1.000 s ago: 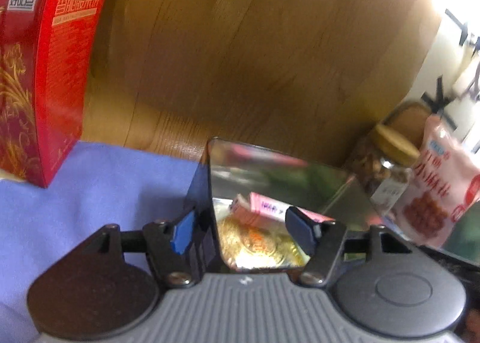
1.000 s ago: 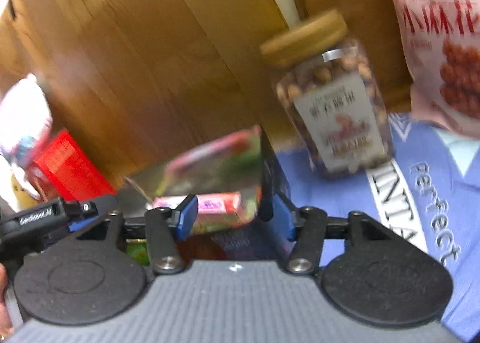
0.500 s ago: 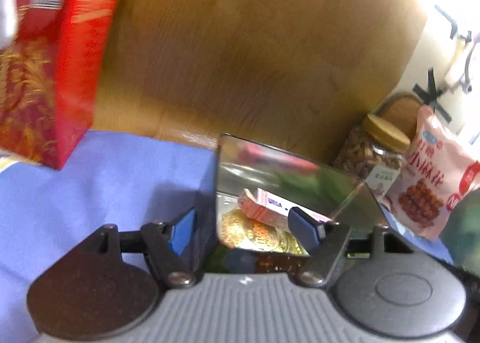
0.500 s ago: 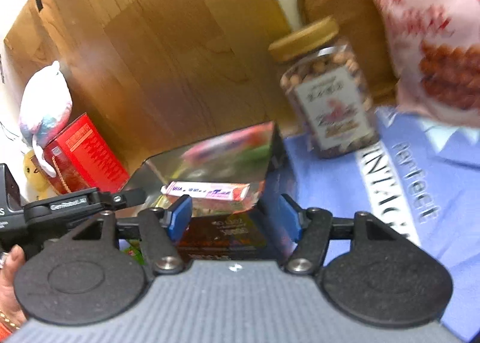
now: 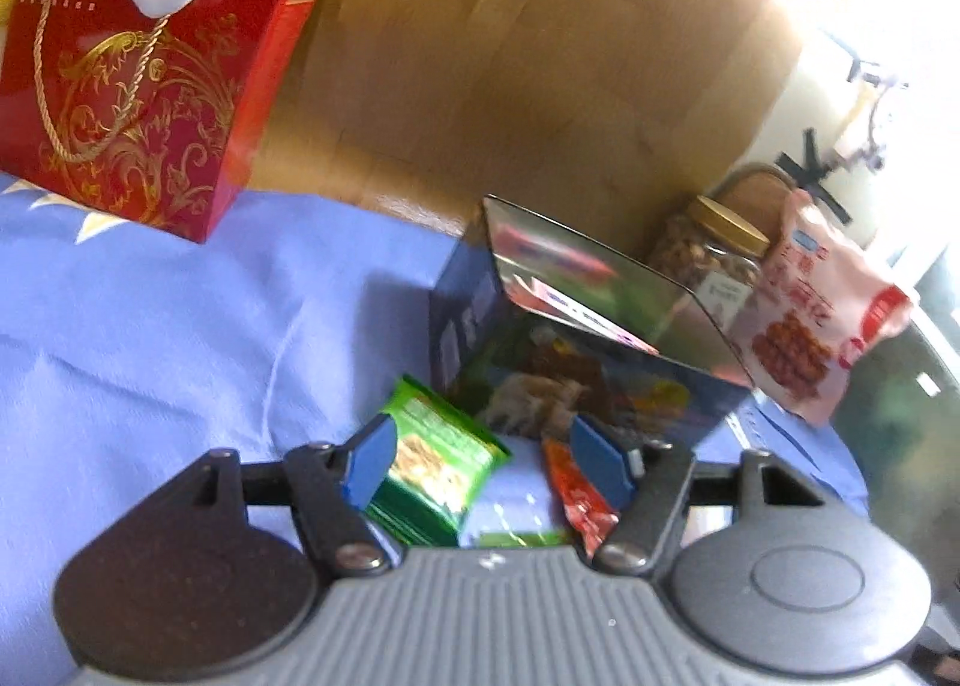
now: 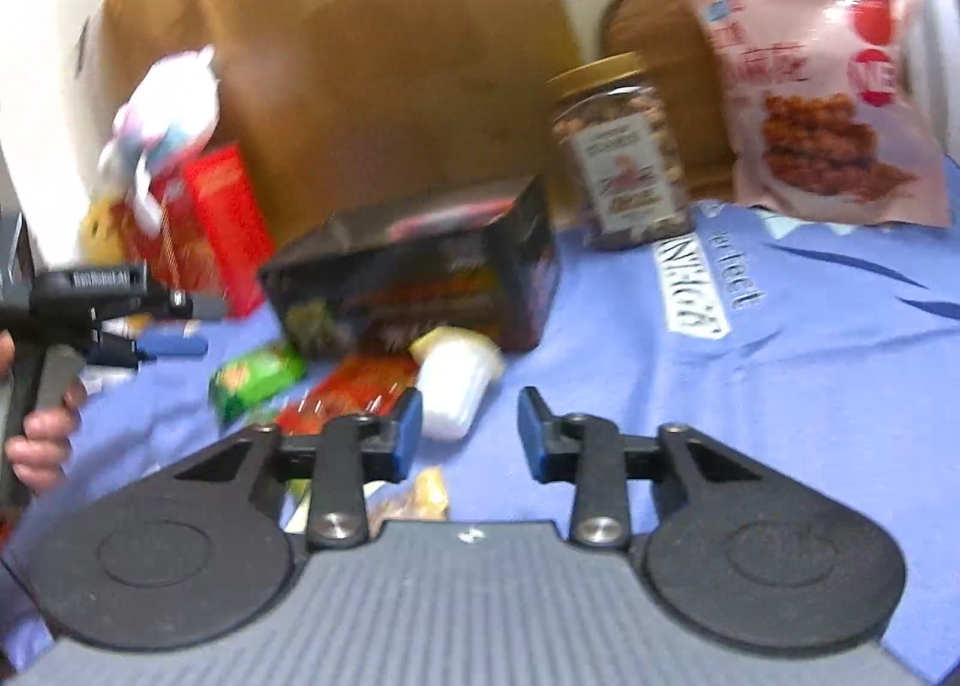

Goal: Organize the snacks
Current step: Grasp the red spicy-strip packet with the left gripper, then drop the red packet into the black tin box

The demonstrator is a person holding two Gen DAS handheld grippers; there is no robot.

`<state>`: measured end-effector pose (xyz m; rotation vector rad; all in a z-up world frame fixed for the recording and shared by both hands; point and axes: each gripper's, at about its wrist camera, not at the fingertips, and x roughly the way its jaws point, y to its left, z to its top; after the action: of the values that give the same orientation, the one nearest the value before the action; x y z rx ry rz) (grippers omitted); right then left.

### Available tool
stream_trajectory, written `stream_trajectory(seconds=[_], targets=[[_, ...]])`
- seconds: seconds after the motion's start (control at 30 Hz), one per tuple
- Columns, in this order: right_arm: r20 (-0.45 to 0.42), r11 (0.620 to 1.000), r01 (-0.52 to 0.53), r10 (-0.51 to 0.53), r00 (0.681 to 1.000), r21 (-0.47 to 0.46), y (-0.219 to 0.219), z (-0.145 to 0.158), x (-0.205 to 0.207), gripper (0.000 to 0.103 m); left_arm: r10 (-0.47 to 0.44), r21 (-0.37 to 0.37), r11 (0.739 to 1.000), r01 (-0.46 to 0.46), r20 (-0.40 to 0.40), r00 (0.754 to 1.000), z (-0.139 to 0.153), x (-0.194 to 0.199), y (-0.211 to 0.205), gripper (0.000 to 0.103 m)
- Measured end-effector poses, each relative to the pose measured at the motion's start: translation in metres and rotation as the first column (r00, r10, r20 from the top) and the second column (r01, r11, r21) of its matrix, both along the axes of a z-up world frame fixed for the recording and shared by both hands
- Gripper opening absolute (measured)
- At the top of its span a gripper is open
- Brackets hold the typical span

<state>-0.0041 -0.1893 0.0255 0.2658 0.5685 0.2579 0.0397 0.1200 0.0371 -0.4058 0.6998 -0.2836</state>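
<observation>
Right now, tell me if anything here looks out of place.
The dark snack box is tipped on the blue cloth, and packets lie loose in front of it: a green one, a red one and a white cup.

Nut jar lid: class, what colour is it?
The jar's lid is golden yellow, clearest in the left wrist view.

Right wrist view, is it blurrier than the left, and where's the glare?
Right wrist view: motion-smeared throughout, the dark snack tin and nut jar soft, label text unreadable. Left wrist view: sharper, the red gift box print legible, but the upper right corner is blown out white by backlight.
</observation>
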Motion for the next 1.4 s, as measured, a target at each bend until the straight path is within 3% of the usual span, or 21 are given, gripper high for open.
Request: stream_trajectory(seconds=[0.17,0.3,0.37,0.43,0.53,0.63,0.77,0.8,0.87,0.93,1.0,1.1,1.4], targets=[[-0.023,0.997,-0.082,0.082,0.996,-0.016,0.029,0.006,0.011,0.033,-0.065,-0.009,0.998,0.065,0.015,0.998,0.002,-0.01,-0.01,0.057],[-0.066,0.979,-0.191,0.186,0.98,-0.068,0.065,0.011,0.027,0.034,0.006,0.037,0.999,-0.007,0.025,1.0,0.0,-0.002,-0.004,0.058],[-0.103,0.969,-0.209,0.196,0.975,-0.13,0.079,0.006,0.036,0.034,0.031,-0.015,0.999,-0.031,-0.006,1.0,-0.005,0.004,0.007,0.058],[-0.132,0.961,-0.213,0.192,0.972,-0.174,0.086,-0.001,0.042,0.037,-0.006,-0.075,0.997,0.004,-0.024,1.0,-0.007,0.006,0.01,0.058],[-0.16,0.959,-0.189,0.157,0.975,-0.212,0.084,-0.013,0.05,0.046,-0.111,-0.072,0.991,0.11,-0.013,0.994,-0.006,0.007,-0.01,0.057],[-0.151,0.972,-0.176,0.153,0.977,-0.155,0.071,-0.016,0.049,0.047,-0.207,-0.1,0.974,0.202,-0.046,0.977,-0.01,0.015,-0.034,0.058],[-0.139,0.973,-0.181,0.161,0.977,-0.145,0.07,-0.016,0.047,0.048,-0.256,-0.086,0.965,0.246,-0.139,0.957,-0.028,0.034,-0.061,0.058],[-0.135,0.972,-0.183,0.163,0.977,-0.15,0.071,-0.016,0.047,0.048,-0.267,-0.113,0.961,0.251,-0.161,0.95,-0.036,0.039,-0.065,0.058],[-0.128,0.972,-0.188,0.17,0.977,-0.14,0.071,-0.017,0.049,0.048,-0.259,-0.172,0.957,0.233,-0.152,0.954,-0.042,0.04,-0.066,0.058],[-0.13,0.978,-0.193,0.182,0.975,-0.08,0.069,-0.017,0.053,0.05,-0.224,-0.165,0.966,0.198,-0.156,0.962,-0.042,0.038,-0.068,0.05],[-0.124,0.982,-0.179,0.171,0.978,-0.056,0.068,-0.018,0.054,0.049,-0.203,-0.142,0.973,0.181,-0.159,0.966,-0.042,0.035,-0.067,0.029],[-0.111,0.984,-0.175,0.172,0.979,-0.02,0.063,-0.018,0.05,0.044,-0.223,-0.195,0.962,0.188,-0.171,0.96,-0.044,0.028,-0.063,0.025],[-0.002,0.984,-0.17,0.17,0.985,-0.044,0.066,0.005,0.021,0.04,-0.215,-0.176,0.964,0.201,-0.067,0.974,-0.007,0.002,-0.061,0.025]])
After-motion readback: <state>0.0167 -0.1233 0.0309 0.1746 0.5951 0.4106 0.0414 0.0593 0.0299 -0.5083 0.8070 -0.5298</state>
